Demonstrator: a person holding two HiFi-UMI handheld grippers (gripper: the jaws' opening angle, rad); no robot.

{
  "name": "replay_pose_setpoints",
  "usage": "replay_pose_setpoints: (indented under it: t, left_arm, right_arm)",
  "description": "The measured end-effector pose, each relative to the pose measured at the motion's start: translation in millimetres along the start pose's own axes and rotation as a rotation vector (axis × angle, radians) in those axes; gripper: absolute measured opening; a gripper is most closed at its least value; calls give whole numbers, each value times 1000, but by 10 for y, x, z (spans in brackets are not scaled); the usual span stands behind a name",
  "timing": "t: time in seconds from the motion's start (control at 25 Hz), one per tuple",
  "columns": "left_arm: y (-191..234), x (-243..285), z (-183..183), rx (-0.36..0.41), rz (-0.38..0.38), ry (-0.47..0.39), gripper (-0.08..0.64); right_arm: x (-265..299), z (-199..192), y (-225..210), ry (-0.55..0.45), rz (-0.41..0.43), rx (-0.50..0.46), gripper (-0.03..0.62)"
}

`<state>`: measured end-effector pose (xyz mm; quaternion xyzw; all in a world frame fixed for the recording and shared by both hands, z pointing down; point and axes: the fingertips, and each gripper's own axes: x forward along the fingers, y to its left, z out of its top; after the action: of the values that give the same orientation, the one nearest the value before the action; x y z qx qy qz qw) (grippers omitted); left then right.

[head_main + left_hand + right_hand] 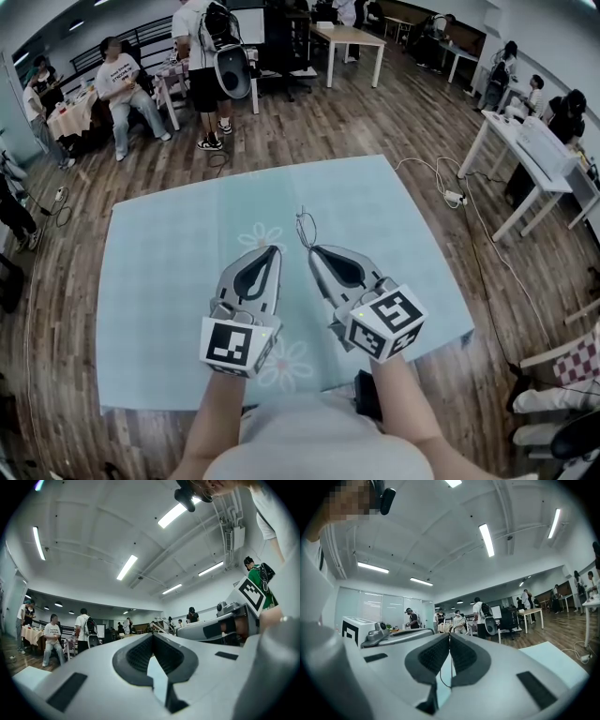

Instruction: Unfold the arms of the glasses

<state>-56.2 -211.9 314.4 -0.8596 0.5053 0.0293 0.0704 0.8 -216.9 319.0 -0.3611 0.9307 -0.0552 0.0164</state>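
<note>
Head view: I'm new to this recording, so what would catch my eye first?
Two grippers hover side by side above a pale blue cloth. The left gripper is shut and empty; the right gripper pinches thin wire glasses at its tip.

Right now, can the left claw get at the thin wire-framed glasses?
Probably yes. The thin wire-framed glasses stick out past the tip of the right claw, which is shut on them. The left claw sits close beside, with nothing between. It is shut and empty, so it must open first.

Tablecloth (159, 272) open around; glasses (305, 228) ahead.
</note>
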Motion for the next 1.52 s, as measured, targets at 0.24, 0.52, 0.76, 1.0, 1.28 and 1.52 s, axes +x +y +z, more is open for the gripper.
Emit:
replay_pose_setpoints:
  t: [0.24, 0.52, 0.76, 1.0, 1.28, 1.52]
  left_arm:
    - [-21, 2, -63, -4, -1, 9, 8]
    - [13, -28, -173, -15, -1, 24, 9]
    - [-4, -72, -246, -25, 1, 33, 9]
    - [-15, -111, -347, -35, -2, 46, 9]
    - [-47, -173, -480, -46, -10, 65, 9]
    - [-75, -203, -579, -51, -17, 84, 9]
  right_arm:
    - [-19, -96, -61, 32, 30, 104, 11]
    - [14, -252, -88, 75, 75, 246, 11]
    - [-14, -351, -89, 98, 109, 353, 11]
    - [-33, -453, -98, 105, 144, 472, 11]
    - [-65, -623, -106, 132, 184, 644, 11]
    - [-88, -761, -102, 167, 211, 726, 11]
